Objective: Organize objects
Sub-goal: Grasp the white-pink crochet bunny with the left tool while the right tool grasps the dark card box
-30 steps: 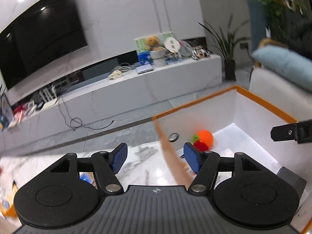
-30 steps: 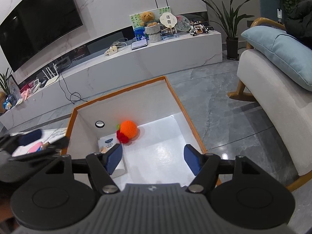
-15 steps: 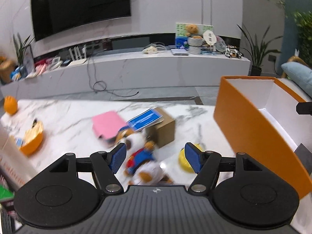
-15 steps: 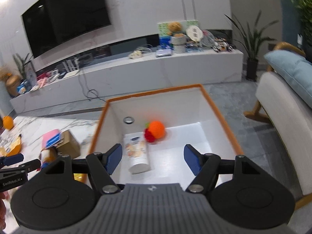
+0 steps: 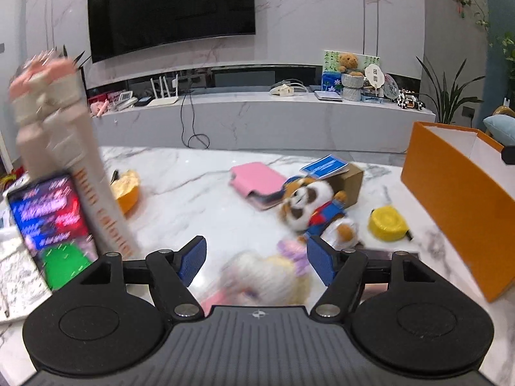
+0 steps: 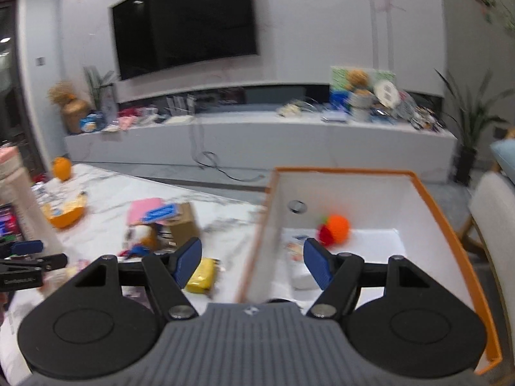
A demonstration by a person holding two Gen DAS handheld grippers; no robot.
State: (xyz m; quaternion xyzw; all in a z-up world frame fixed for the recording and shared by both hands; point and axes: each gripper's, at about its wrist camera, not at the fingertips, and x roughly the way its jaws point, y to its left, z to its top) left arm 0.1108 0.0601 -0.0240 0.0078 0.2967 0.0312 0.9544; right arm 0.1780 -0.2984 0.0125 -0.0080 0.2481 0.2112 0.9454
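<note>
My left gripper (image 5: 257, 262) hovers low over the marble table (image 5: 193, 199), jaws opening, pads touching nothing. A blurred pale plush toy (image 5: 264, 278) with pink and purple bits lies just under and between its fingers. Beyond it lie a brown-and-white plush in blue overalls (image 5: 315, 202) and a yellow tape measure (image 5: 386, 225). My right gripper (image 6: 252, 260) is open and empty, straddling the left wall of the orange box (image 6: 344, 170). Inside the box are an orange knitted ball (image 6: 338, 228) and a white bottle (image 6: 301, 273).
A pink pouch (image 5: 257, 183) and a small cardboard box (image 5: 351, 183) with a blue card sit mid-table. A tall pale tube (image 5: 74, 167) and a colourful carton (image 5: 51, 225) stand at the left, by an orange bowl (image 5: 127, 193). The orange box (image 5: 450, 199) bounds the table's right side.
The left gripper has swung left, away from the orange box and out over the table's toys, and its jaws have widened. The right gripper has shifted left to the box's left wall.
</note>
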